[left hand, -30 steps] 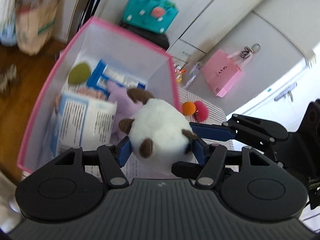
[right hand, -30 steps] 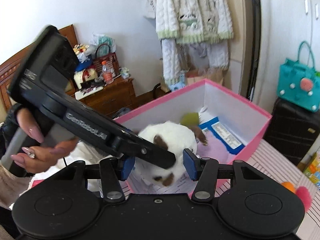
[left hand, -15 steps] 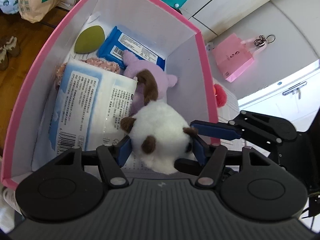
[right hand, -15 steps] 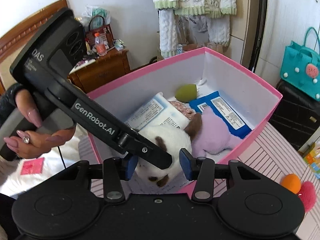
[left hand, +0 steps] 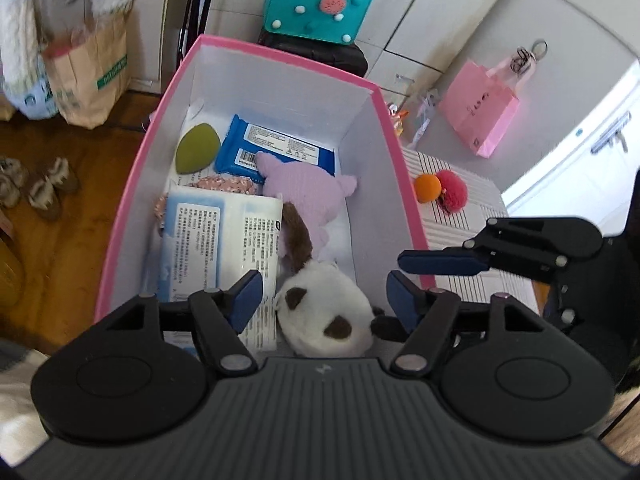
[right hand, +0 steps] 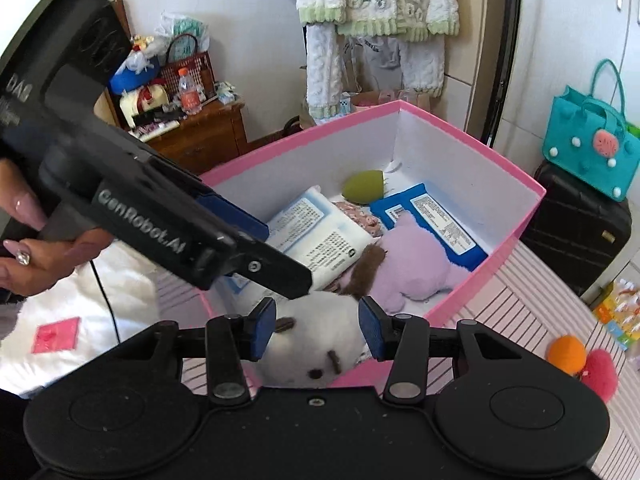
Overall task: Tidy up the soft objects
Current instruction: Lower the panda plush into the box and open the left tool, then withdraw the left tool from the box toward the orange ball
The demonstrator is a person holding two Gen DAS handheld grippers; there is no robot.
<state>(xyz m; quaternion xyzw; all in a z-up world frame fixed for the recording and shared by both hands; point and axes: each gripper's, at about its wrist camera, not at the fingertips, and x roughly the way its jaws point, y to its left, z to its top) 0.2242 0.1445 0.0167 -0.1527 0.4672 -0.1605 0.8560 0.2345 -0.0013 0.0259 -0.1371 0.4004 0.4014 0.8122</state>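
My left gripper [left hand: 324,292] had just been opening; its blue pads [left hand: 246,294] stood clear on either side of the white plush toy [left hand: 324,320], which lay in the near corner of the pink box [left hand: 400,152] beside the tissue pack [left hand: 216,240] and the purple plush [left hand: 304,196]. My right gripper [right hand: 318,326] hung parted above the same toy, apparently not pressing it.
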